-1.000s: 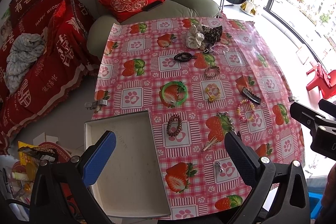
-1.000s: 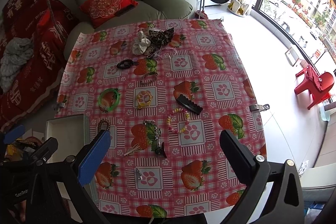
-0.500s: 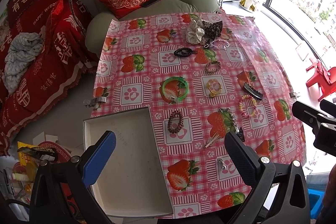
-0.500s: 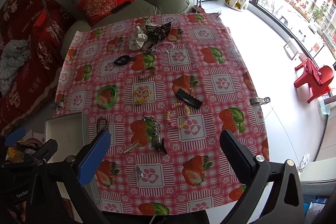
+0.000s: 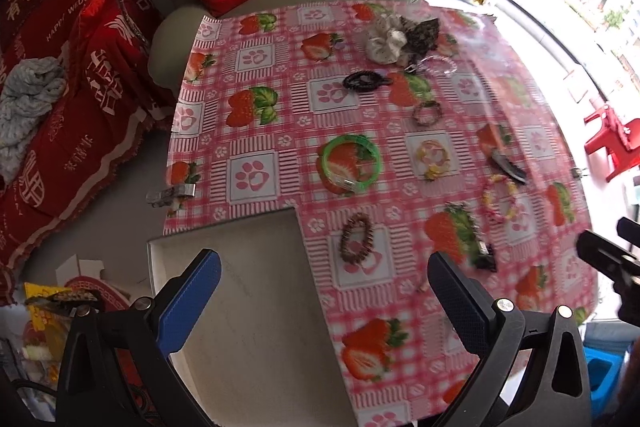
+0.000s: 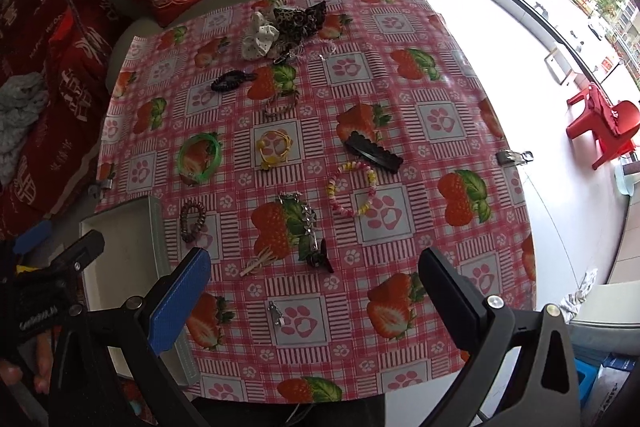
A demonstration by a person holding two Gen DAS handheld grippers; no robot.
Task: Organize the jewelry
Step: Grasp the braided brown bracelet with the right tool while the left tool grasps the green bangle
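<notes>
Both grippers, left gripper (image 5: 324, 301) and right gripper (image 6: 314, 301), hang spread and empty; next, a reach ahead for the brown bracelet (image 5: 355, 236), beside the tray (image 5: 256, 291).

Left gripper (image 5: 324, 301) open above the white tray (image 5: 256, 307); brown bracelet (image 5: 355, 235) at 1 o'clock, green bangle (image 5: 351, 163) beyond, on the desk (image 5: 280, 107).

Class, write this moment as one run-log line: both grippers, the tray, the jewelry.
left gripper: open, over tray | right gripper: open, holding nothing | tray: empty | green bangle, brown bracelet: on tablecloth
</notes>
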